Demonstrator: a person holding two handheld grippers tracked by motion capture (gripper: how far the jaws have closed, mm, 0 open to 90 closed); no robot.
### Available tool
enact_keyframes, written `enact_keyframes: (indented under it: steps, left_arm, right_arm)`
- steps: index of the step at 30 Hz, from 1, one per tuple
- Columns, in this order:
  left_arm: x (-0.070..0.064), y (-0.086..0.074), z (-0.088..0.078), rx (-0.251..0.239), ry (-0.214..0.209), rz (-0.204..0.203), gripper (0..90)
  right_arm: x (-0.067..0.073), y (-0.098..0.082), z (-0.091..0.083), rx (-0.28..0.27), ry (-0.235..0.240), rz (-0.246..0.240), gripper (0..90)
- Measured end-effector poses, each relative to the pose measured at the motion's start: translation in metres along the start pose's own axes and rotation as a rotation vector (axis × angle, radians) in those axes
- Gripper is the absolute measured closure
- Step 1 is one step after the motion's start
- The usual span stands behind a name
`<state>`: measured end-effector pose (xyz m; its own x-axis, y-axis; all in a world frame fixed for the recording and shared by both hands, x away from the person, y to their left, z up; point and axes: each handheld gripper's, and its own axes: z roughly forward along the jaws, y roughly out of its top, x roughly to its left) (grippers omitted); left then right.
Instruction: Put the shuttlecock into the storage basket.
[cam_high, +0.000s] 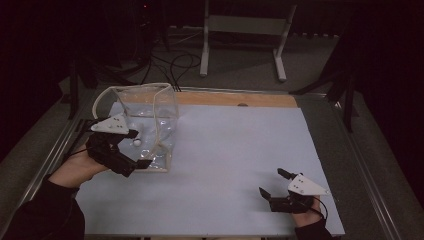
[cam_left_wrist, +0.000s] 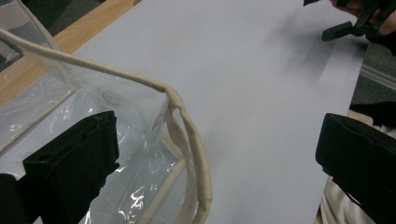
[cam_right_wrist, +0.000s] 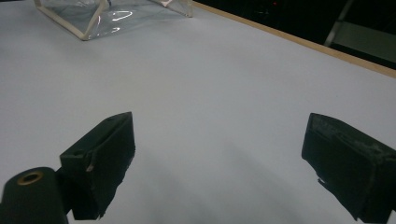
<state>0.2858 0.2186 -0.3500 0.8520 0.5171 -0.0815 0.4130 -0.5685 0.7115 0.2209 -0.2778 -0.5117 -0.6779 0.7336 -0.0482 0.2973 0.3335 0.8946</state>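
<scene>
A clear plastic bag with cream piping along its edges (cam_high: 150, 120) stands upright with its mouth open at the far left of the pale blue surface (cam_high: 230, 160). A small white ball-like object (cam_high: 137, 142) seems to lie inside it near the bottom, though it is too small to name.

The left gripper (cam_high: 136, 150) is at the bag's near corner. In the left gripper view its fingers (cam_left_wrist: 74, 163) are spread wide: one sits against or just behind the clear wall, the other stands well off over the bare surface, and the cream-piped corner seam (cam_left_wrist: 194, 154) runs up between them. Nothing is pinched, so the bag is released and stands on its own.

The right gripper (cam_high: 270, 187) rests low at the near right of the surface, well apart from the bag. Its fingers (cam_right_wrist: 100, 154) are also spread, with nothing between them but bare surface.

By my reading, the step in hand is either a release just after setting the bag upright or a line-up for a fresh grasp on the corner seam. If a grasp comes next, the left fingers need to close squarely on the stiff piping rather than on the slack film, which would crumple and tip the bag. The right gripper would have to cross the surface to steady the opposite rim.
</scene>
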Motion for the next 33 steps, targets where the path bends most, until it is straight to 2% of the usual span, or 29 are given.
enact_keyframes:
  steps: [3,14,18,23,33]
  left_arm:
    - [-0.002,0.002,0.001,-0.008,0.007,0.010,0.5]
    - [-0.019,0.011,0.004,-0.045,-0.036,0.055,0.6]
    - [-0.024,0.013,0.006,-0.037,-0.043,0.063,0.6]
    - [-0.030,0.011,0.010,-0.042,-0.068,0.079,0.6]
    - [-0.046,0.004,0.018,-0.037,-0.084,0.122,0.6]
  right_arm:
    - [0.000,0.000,0.000,-0.002,-0.003,0.004,9.7]
    - [0.000,0.001,0.000,0.001,0.000,-0.001,9.7]
    - [0.000,0.001,-0.001,0.004,-0.001,0.004,9.7]
    - [0.000,0.001,-0.001,0.004,-0.002,0.004,9.7]
    - [0.000,0.001,-0.001,0.006,0.000,0.002,9.7]
